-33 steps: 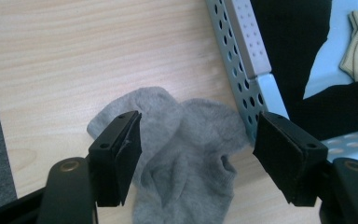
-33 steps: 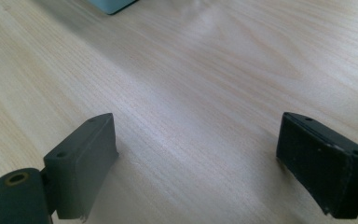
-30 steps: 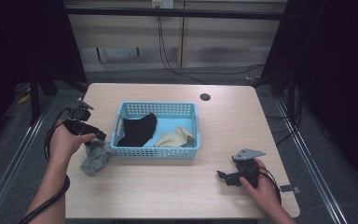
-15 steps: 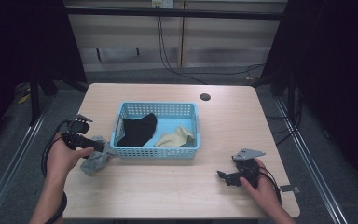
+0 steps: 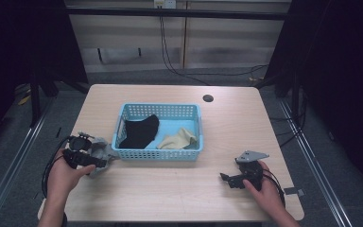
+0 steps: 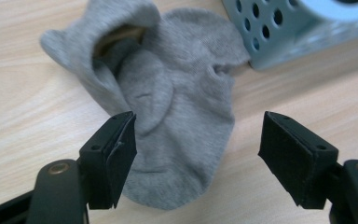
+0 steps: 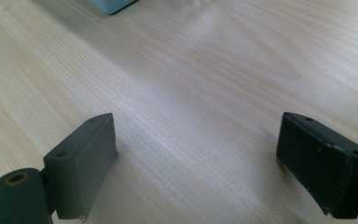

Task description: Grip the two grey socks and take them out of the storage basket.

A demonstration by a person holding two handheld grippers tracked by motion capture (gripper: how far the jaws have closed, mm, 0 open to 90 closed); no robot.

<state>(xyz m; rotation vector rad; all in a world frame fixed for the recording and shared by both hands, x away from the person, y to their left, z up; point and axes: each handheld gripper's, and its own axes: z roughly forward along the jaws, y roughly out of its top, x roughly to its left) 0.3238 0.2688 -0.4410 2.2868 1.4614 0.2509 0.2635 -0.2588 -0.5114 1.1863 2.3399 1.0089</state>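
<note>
Clearly the risk lies with the grey sock (image 6: 168, 116), which sits crumpled on the tabletop near its left edge, just beside the blue basket's (image 5: 158, 153) near-left corner. If the left gripper (image 6: 198, 154) closes where it hovers, its left pad may catch only a loose fold, so the sock could slip free on lifting; the basket wall could also be nudged. Its jaws stand wide apart over the sock, pressing nothing, though contact is hard to judge. The left hand (image 5: 64, 175) angles the tool toward the basket. The right gripper (image 5: 234, 179) rests apart near the right near corner, jaws spread on bare wood.
</note>
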